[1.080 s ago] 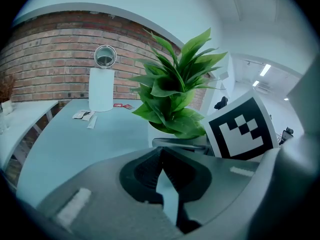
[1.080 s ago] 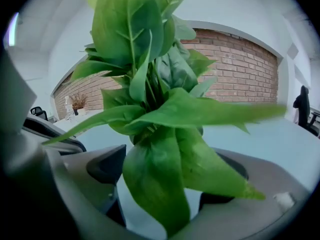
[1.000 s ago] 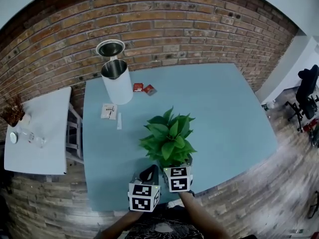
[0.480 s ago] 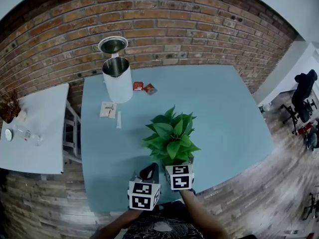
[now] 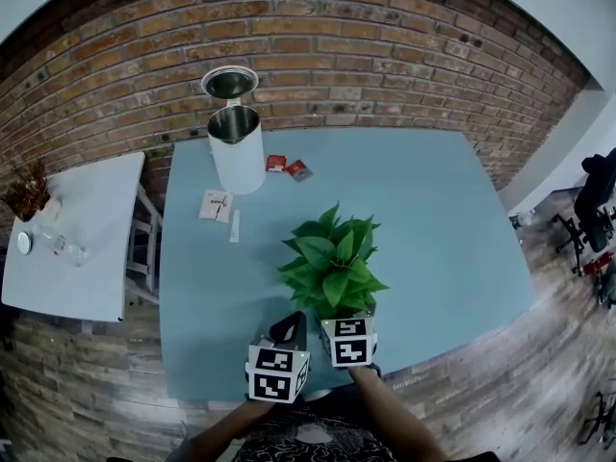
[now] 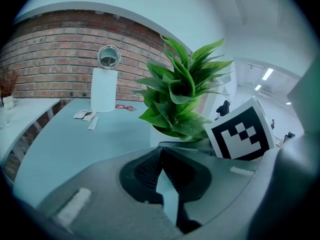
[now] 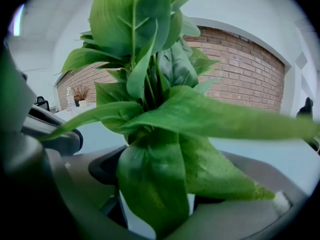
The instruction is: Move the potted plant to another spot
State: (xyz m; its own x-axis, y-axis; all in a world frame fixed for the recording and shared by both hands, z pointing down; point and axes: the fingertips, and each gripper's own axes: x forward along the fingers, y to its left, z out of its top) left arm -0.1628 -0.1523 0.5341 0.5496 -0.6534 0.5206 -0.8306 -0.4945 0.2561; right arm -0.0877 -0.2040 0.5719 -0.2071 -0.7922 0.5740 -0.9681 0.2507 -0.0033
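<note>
Shows almost no change from a second ago, apart from a slight swing of the head view that slides the white can (image 5: 236, 147) a little to the right along the brick wall (image 5: 385, 56). Keeps the potted plant (image 5: 332, 268) upright near the front edge of the blue table (image 5: 433, 210), well apart from the can and from the red packets (image 5: 287, 167) at the back.

Sets the right gripper (image 5: 348, 327) low against the near side of the plant, jaws spread wide to either side of its base. Crowds the gap between them with broad leaves, hiding any contact with the pot. Parks the left gripper (image 5: 287, 333) just left of the right one, jaws brought together at the tips and holding nothing. Leaves a small white side table (image 5: 77, 229) standing off to the left.
</note>
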